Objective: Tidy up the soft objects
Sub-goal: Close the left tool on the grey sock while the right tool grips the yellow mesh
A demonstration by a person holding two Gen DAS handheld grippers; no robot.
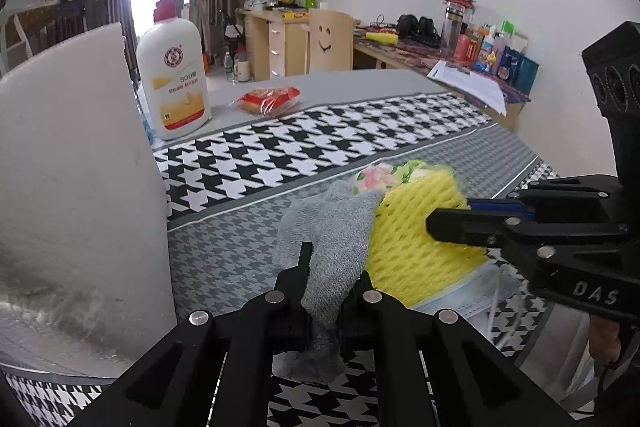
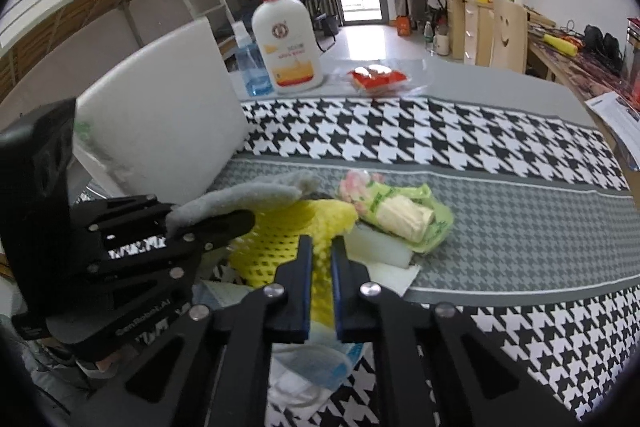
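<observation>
Two grippers are engaged: the left gripper [image 1: 334, 267] is clamped on a grey knit cloth [image 1: 332, 227], the right gripper [image 2: 322, 255] pinched on yellow foam netting [image 2: 276, 247], apparently to separate them. Both lie piled on the houndstooth desk [image 2: 500, 195], near a floral tissue pack [image 2: 400, 211].

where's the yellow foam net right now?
In both wrist views the yellow foam net lies mid-table on the grey-patterned cloth, pinched by the right hand-held gripper, with the grey cloth to its left and the floral packet behind.

The left hand-held gripper [image 1: 334, 267] pinches a grey cloth [image 1: 332, 227] beside yellow foam netting [image 1: 416, 247].
</observation>
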